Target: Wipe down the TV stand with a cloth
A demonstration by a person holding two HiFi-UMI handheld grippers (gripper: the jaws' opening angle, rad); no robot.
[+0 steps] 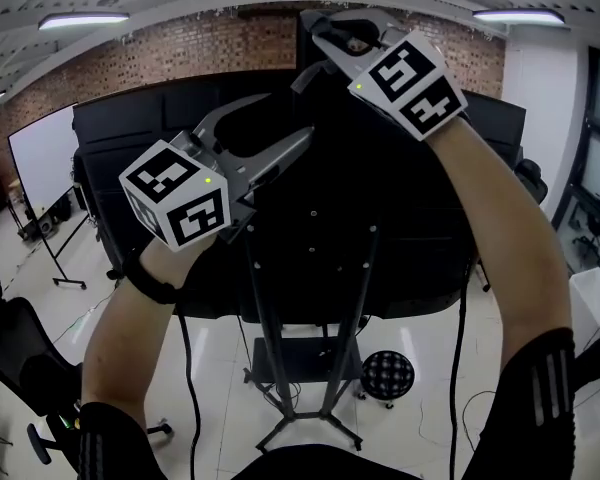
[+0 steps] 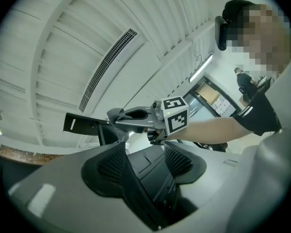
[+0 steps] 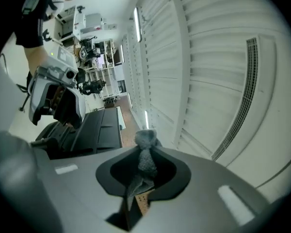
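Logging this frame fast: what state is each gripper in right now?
Left gripper: open, nothing between the jaws.
Right gripper: closed on the cloth.

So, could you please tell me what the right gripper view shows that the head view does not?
Only the right gripper view: the grey cloth pinched in the claw of the right gripper, and a ceiling vent. Only the head view: the stand's legs, the floor and a whiteboard. Both: the left gripper and the TV's black back.
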